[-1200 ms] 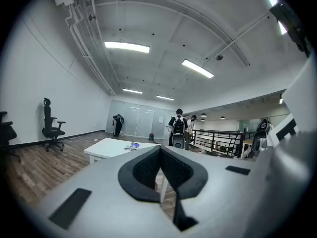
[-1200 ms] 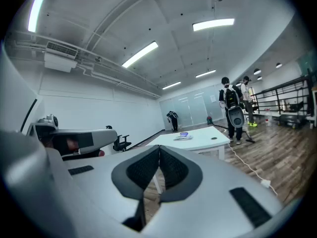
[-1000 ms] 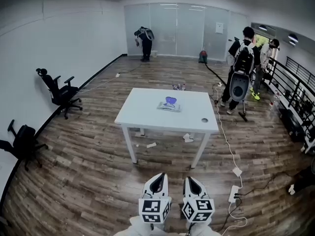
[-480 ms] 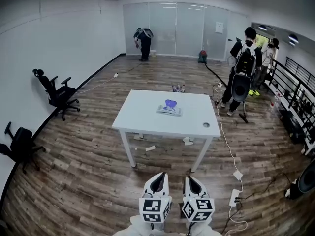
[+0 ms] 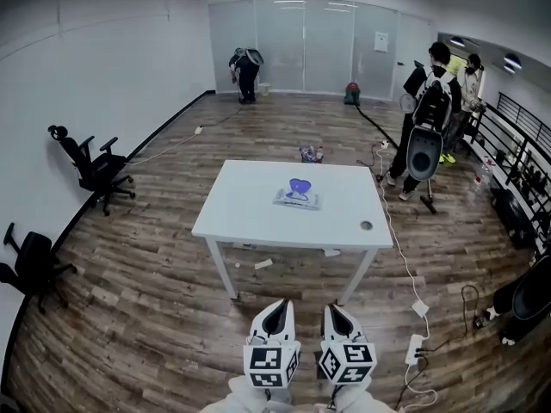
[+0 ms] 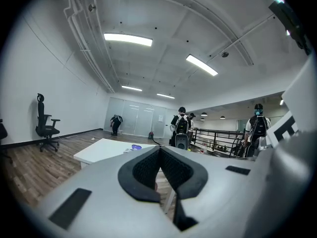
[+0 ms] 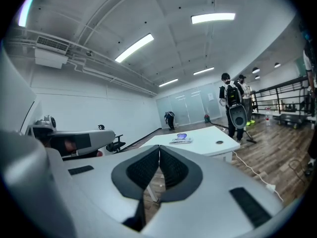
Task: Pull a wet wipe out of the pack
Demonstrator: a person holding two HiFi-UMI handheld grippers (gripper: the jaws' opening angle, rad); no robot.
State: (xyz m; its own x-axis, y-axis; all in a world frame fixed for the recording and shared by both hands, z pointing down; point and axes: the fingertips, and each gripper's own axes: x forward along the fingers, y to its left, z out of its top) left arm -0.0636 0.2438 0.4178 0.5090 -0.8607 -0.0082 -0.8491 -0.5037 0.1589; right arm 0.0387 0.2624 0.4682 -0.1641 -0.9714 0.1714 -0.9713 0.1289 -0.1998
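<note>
While the left claw (image 5: pixel 276 308) and right claw (image 5: pixel 335 311) were both shut tight and held nothing, the pack (image 5: pixel 298 199) lay far ahead on the middle of the table (image 5: pixel 250 231), its long side across, no nearer to either claw.

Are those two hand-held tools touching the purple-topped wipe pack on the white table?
Apart. Head view: wooden floor lies between left tool, right tool and the white table holding the purple-topped wipe pack.

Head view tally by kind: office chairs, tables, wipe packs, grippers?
Office chairs: 2
Table: 1
Wet wipe pack: 1
Grippers: 2, left gripper and right gripper, both shut and empty
Total: 6
</note>
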